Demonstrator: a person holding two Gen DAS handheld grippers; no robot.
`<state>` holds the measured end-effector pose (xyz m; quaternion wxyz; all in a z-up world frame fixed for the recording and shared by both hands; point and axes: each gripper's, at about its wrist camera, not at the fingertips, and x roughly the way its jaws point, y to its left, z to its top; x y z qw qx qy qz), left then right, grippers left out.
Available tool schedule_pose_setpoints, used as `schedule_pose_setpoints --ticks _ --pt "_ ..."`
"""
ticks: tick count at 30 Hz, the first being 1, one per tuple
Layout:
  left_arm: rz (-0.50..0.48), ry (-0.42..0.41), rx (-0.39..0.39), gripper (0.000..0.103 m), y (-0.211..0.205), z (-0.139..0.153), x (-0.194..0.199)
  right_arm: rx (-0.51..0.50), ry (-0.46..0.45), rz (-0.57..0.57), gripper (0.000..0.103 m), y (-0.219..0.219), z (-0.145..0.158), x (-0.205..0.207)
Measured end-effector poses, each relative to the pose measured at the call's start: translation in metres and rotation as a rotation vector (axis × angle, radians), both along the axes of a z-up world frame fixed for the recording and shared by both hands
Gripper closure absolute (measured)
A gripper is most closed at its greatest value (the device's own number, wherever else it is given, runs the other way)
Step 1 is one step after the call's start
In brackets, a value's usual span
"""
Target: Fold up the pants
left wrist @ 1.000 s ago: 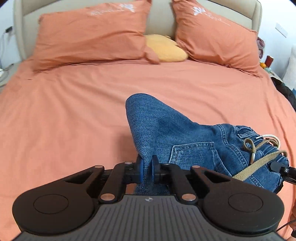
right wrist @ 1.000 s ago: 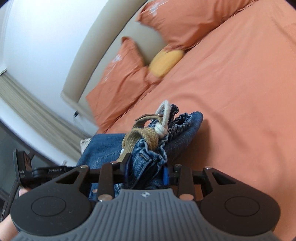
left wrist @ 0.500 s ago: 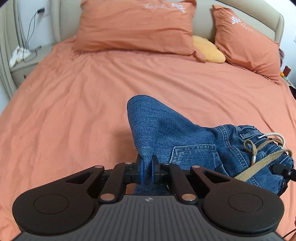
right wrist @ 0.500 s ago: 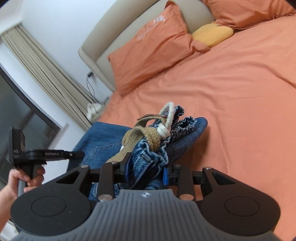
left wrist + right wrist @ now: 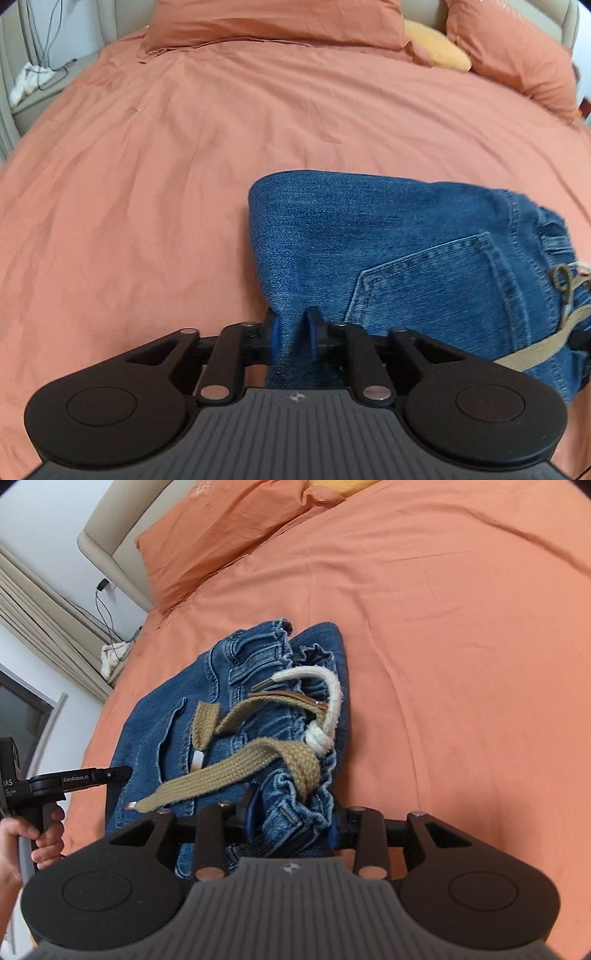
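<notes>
Left wrist view: left gripper (image 5: pixel 293 334) opening, pads drawn apart from the fold of the jeans (image 5: pixel 388 251) clamped tight half a second ago, denim now loose between them and lying flat on the bed (image 5: pixel 147 184). Right wrist view: right gripper (image 5: pixel 290 821) also easing open around the bunched waistband (image 5: pixel 295 797), belt (image 5: pixel 236 771) draped across, jeans set down; fold probably being released.

An orange bedspread (image 5: pixel 184 184) covers the bed. Two orange pillows (image 5: pixel 273 18) lean against a beige headboard (image 5: pixel 110 520), with a yellow cushion (image 5: pixel 436 48) between them. A nightstand (image 5: pixel 40 92) beside the bed carries white cloth (image 5: pixel 26 79) and cables (image 5: pixel 48 37).
</notes>
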<state>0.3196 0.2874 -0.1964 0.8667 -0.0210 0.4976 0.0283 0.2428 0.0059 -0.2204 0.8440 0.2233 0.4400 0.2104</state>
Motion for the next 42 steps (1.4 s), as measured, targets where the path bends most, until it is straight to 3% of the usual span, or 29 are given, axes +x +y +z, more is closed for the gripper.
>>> schedule_pose_setpoints --ticks 2,4,7,12,17,22,28,31,36,42 --pt "0.006 0.004 0.030 0.077 -0.002 0.006 -0.001 -0.053 -0.010 0.005 0.064 0.006 0.008 0.001" --pt "0.006 -0.010 0.076 0.077 -0.004 0.017 -0.008 -0.106 -0.033 0.008 0.052 0.013 0.019 0.002" --pt "-0.003 -0.072 0.134 0.076 -0.007 0.052 -0.023 -0.204 -0.119 0.017 0.039 0.019 0.039 -0.004" --pt "-0.054 -0.148 0.245 0.075 -0.023 0.130 -0.055 -0.284 -0.239 0.050 0.037 0.024 0.079 -0.032" --pt "-0.107 -0.214 0.367 0.065 -0.043 0.200 -0.099 -0.296 -0.367 0.084 0.032 0.026 0.120 -0.076" --pt "-0.112 -0.222 0.416 0.061 -0.055 0.240 -0.142 -0.275 -0.456 0.116 0.027 0.032 0.151 -0.126" --pt "-0.120 -0.247 0.371 0.054 -0.076 0.236 -0.192 -0.286 -0.546 0.132 0.022 0.038 0.169 -0.184" --pt "-0.125 -0.273 0.296 0.054 -0.093 0.220 -0.217 -0.298 -0.576 0.132 0.021 0.037 0.171 -0.208" --pt "-0.112 -0.291 0.237 0.050 -0.120 0.190 -0.253 -0.366 -0.621 0.112 0.018 0.034 0.168 -0.245" --pt "-0.047 -0.264 0.160 0.049 -0.152 0.150 -0.285 -0.387 -0.603 0.090 0.016 0.028 0.157 -0.275"
